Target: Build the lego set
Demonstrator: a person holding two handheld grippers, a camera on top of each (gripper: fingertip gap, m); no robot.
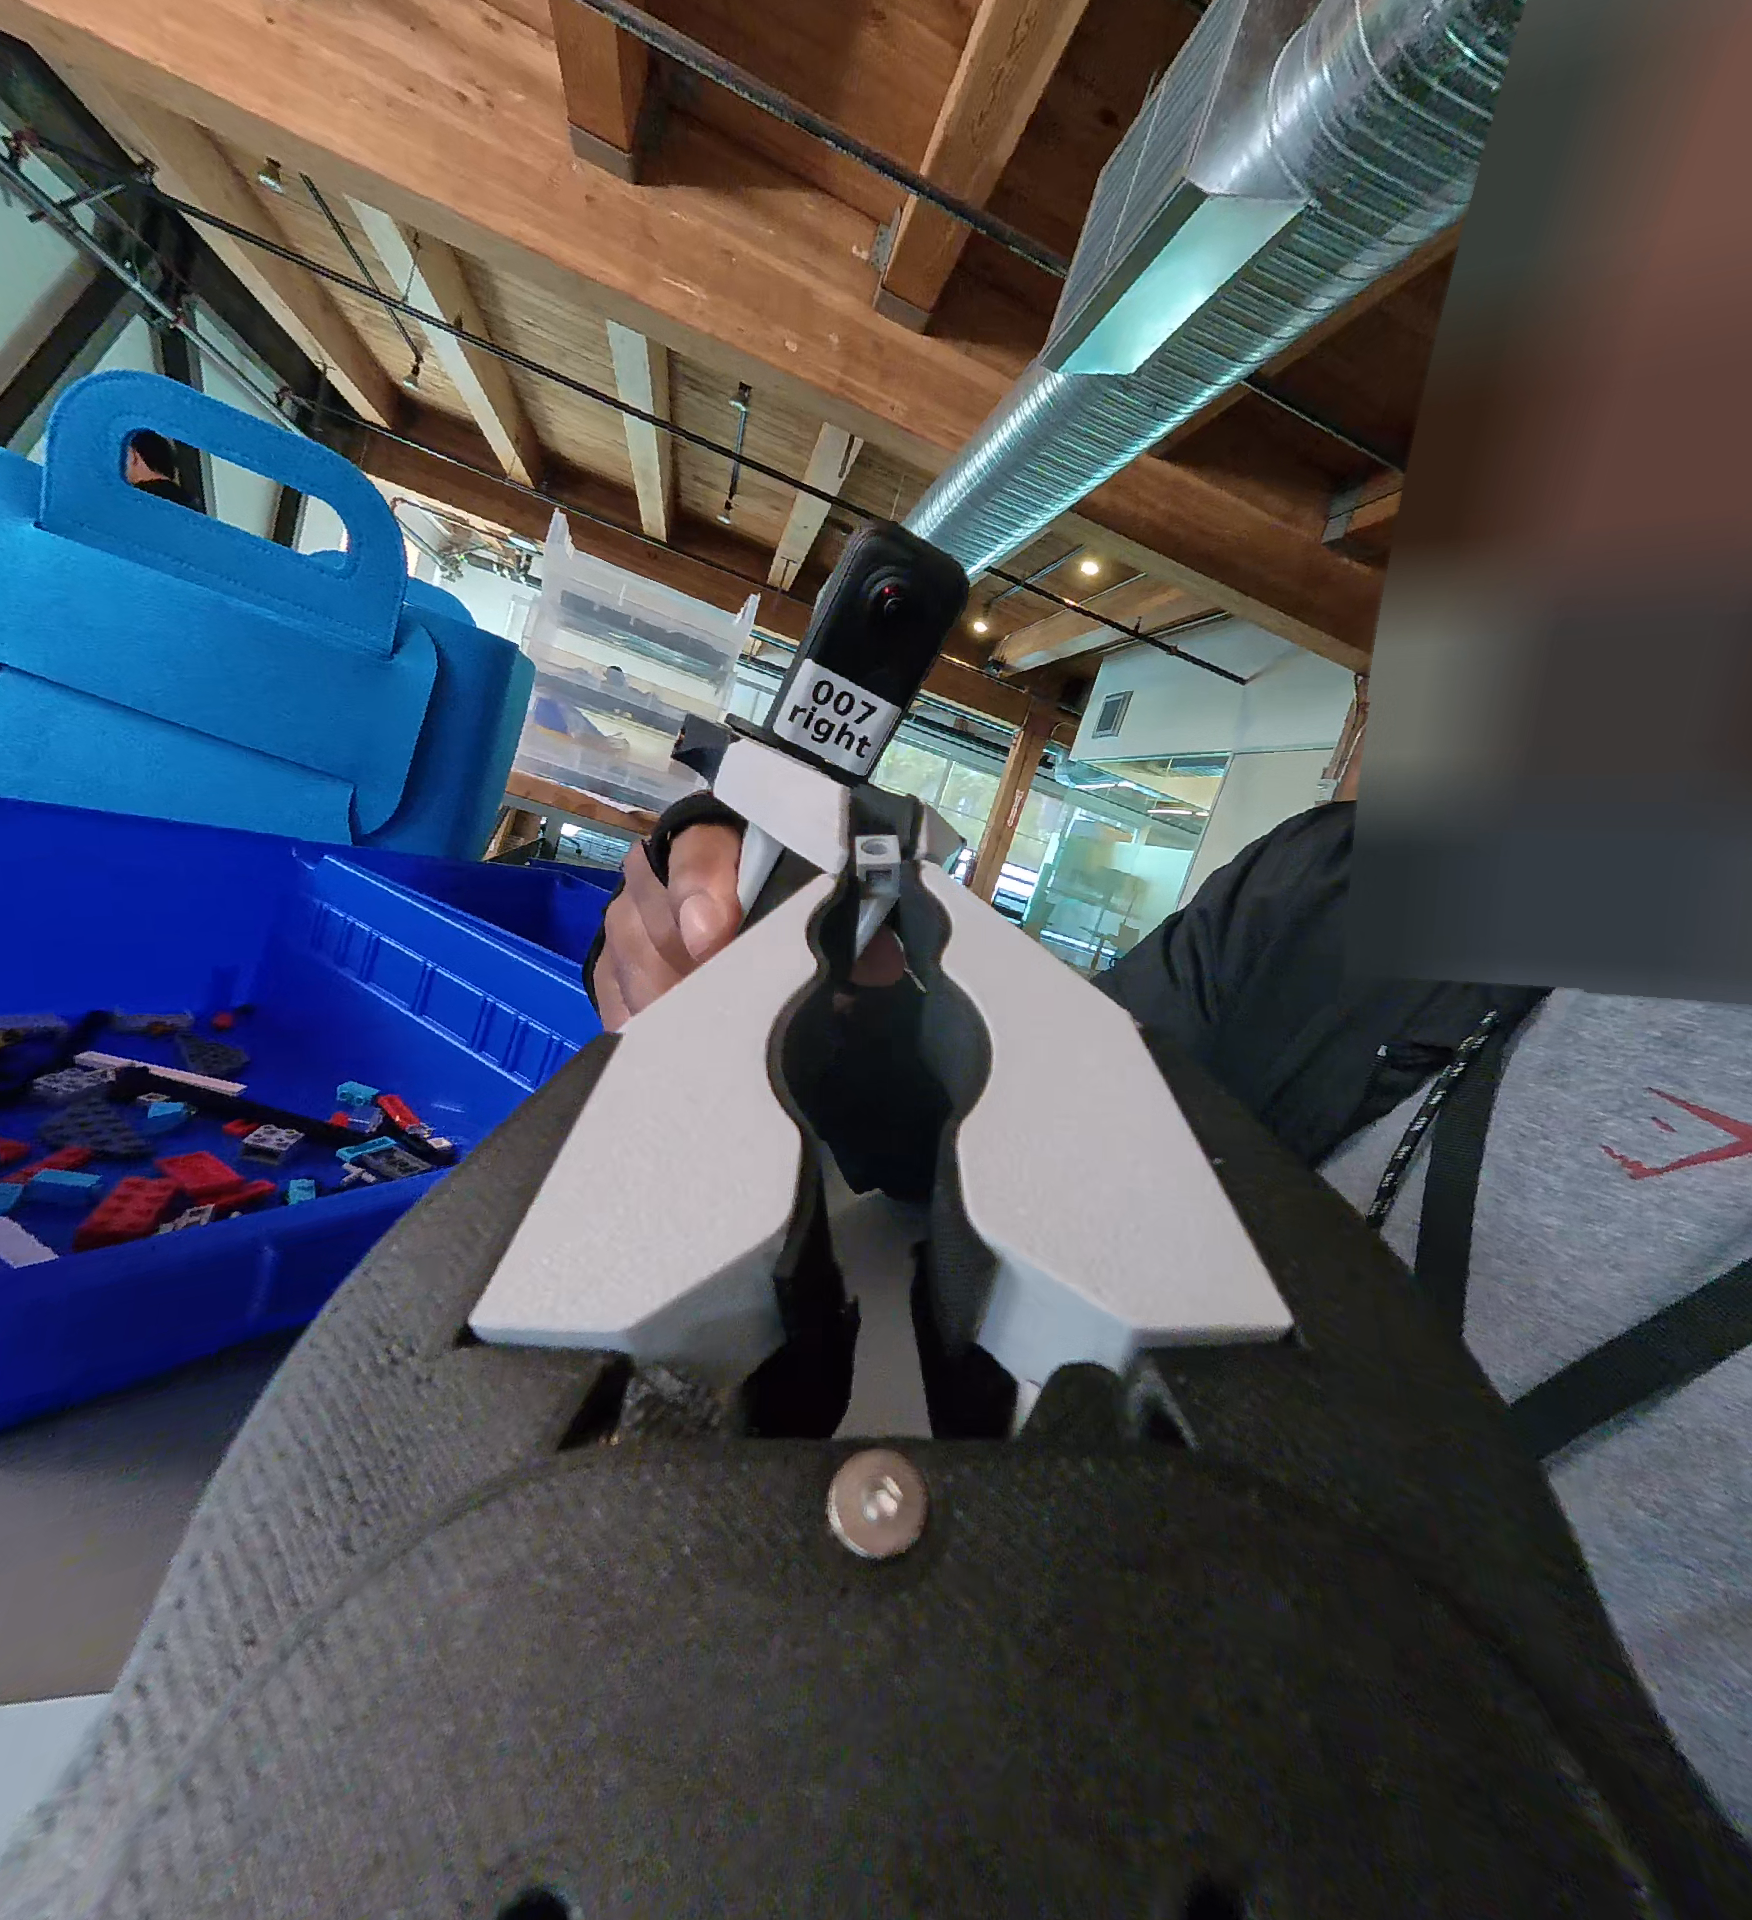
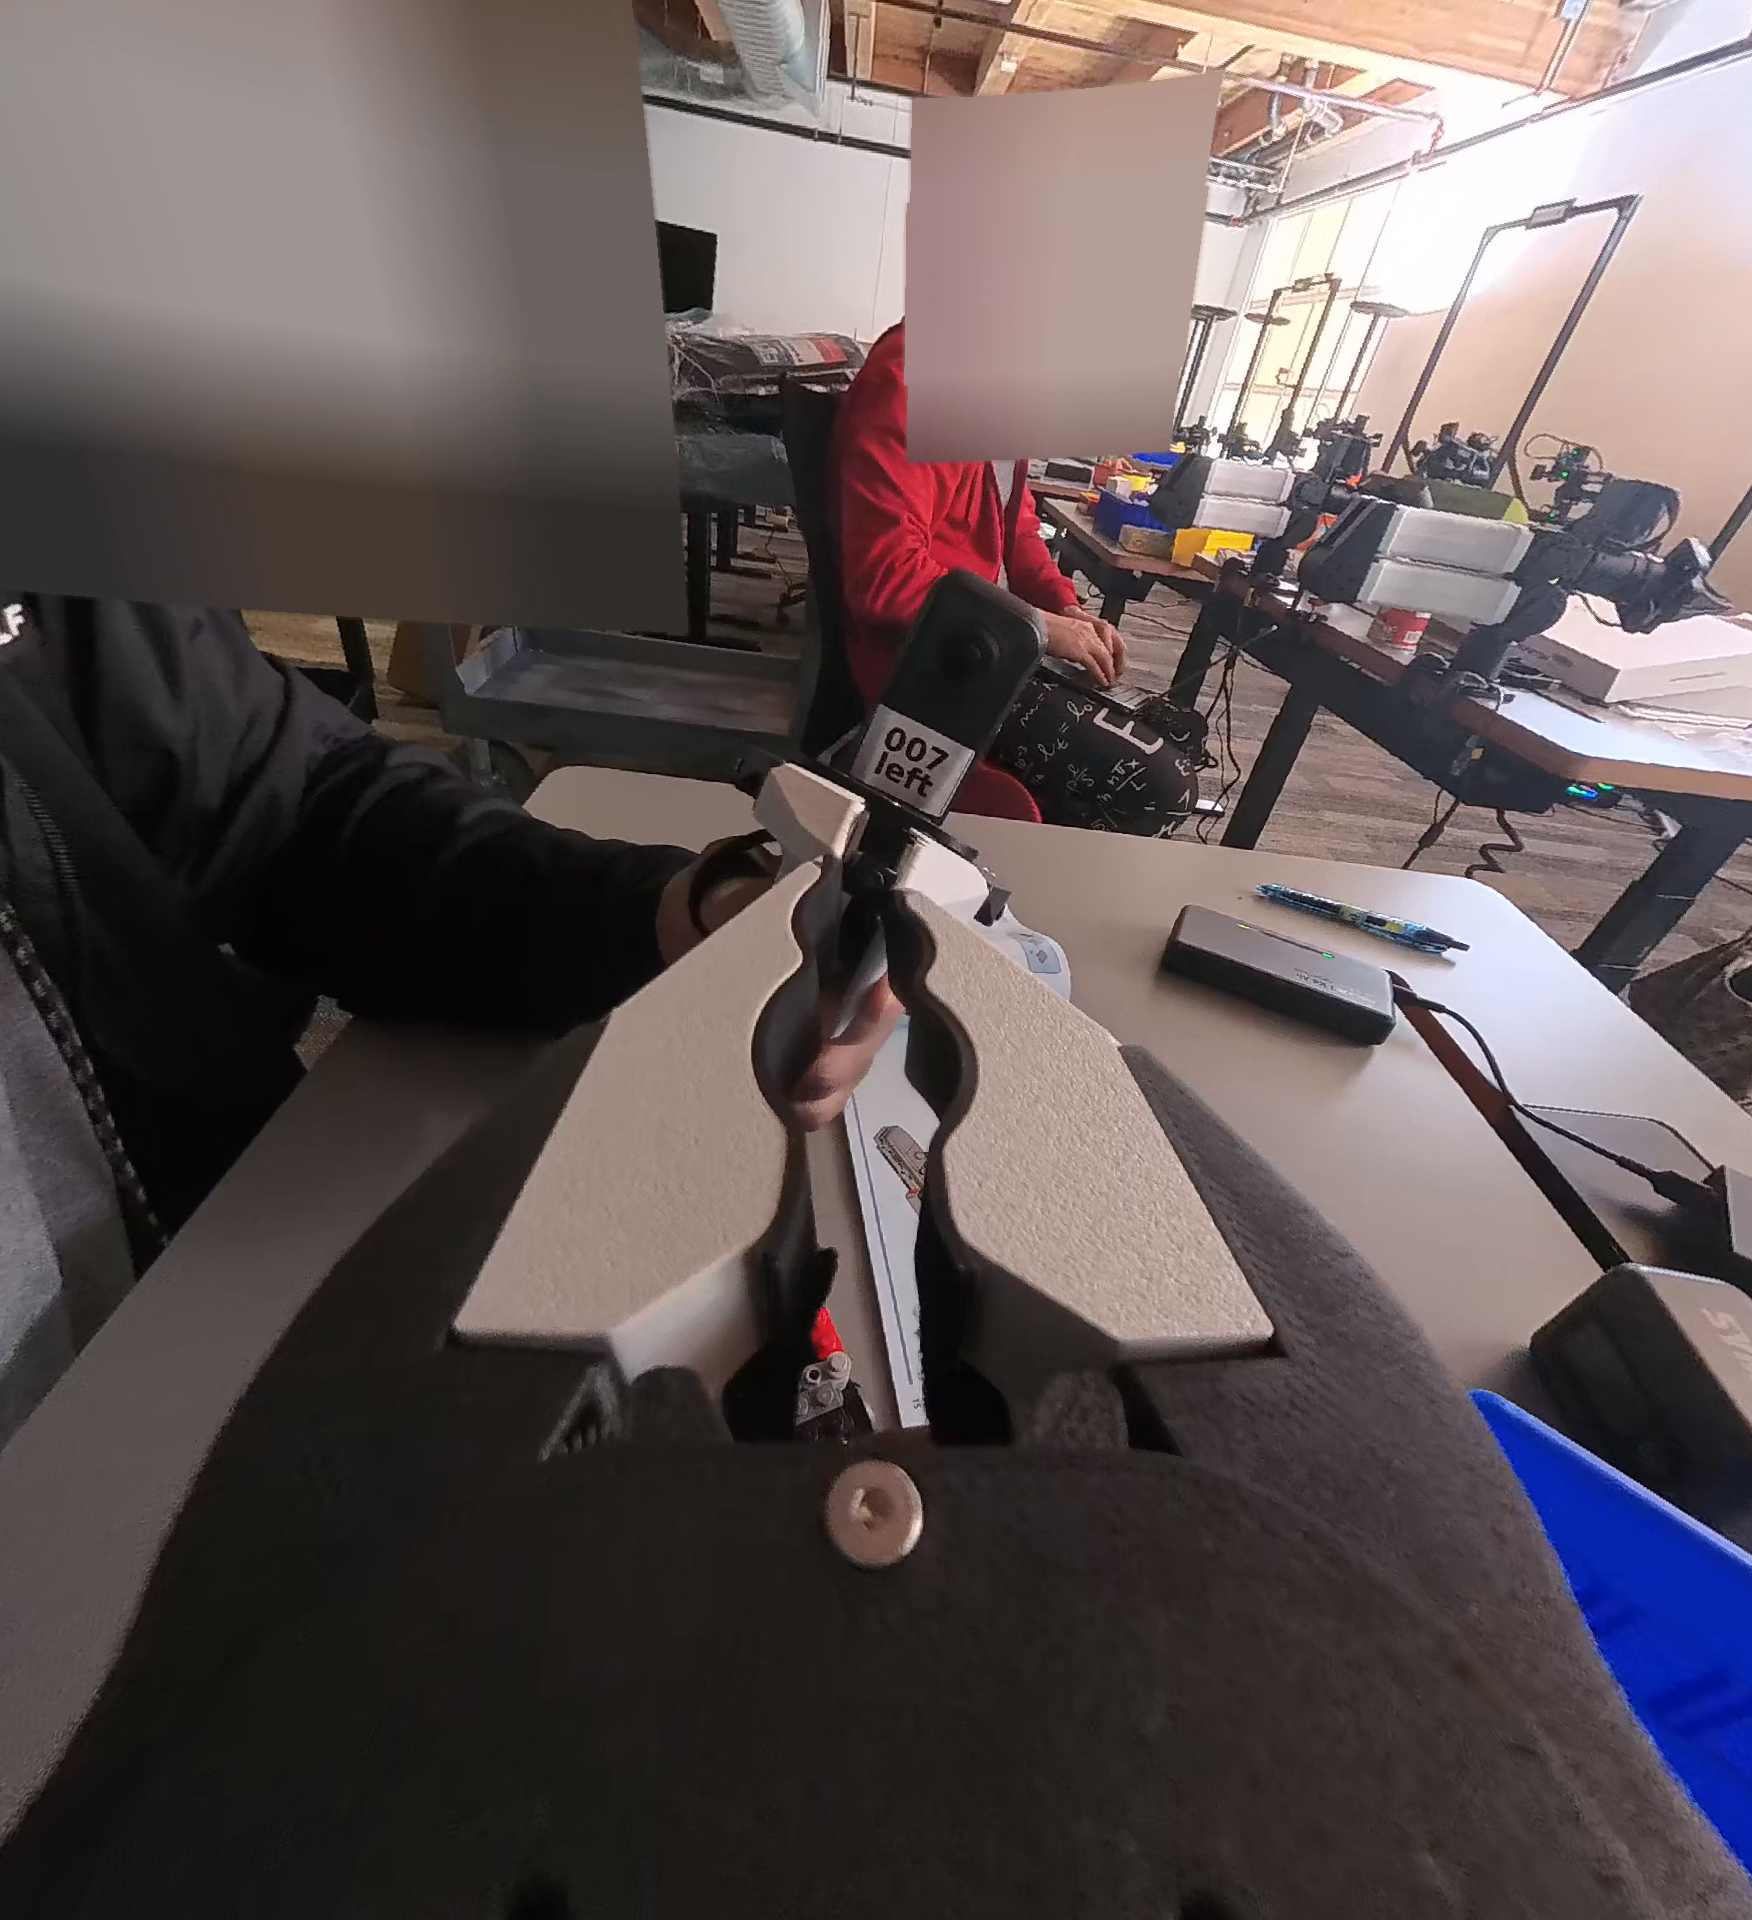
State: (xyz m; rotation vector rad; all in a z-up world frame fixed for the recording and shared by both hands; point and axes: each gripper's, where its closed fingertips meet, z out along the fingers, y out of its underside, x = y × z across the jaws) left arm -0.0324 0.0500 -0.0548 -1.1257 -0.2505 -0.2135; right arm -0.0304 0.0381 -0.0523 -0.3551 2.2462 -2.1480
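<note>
Nearest, down in the gap between the right gripper's (image 2: 854, 883) pale plates, a small red-and-grey brick assembly (image 2: 825, 1371) lying on the grey table (image 2: 1215, 1143) against a white printed instruction sheet (image 2: 877, 1195); visible only in the right wrist view. Tips of that gripper drawn close together, with something dark between them; impossible to say whether clamped or merely near. Next, at the tips of the left gripper (image 1: 874, 896), a tiny light-grey plastic brick with a round hole (image 1: 877, 854): seemingly pinched there, though the right gripper's white fingers meet it from the far side, so not certain which tool bears it. Shown only by the left wrist view; hidden in the other. Likely very light, rigid and smooth, so prone to twisting or popping out of a skewed pinch; best taken across two flat opposite faces, squarely, leaving studs and hole free for mating. Pressing home probably needs firm support from the other tool. Left of this in the left wrist view, an open blue plastic bin (image 1: 228, 1351) holding loose red, blue, grey and black bricks (image 1: 176, 1164), spare parts well apart from the grippers. Farther back, a blue felt carry bag (image 1: 176, 644); in the right wrist view, a flat black box with a cable (image 2: 1277, 971) on the far right of the table.
</note>
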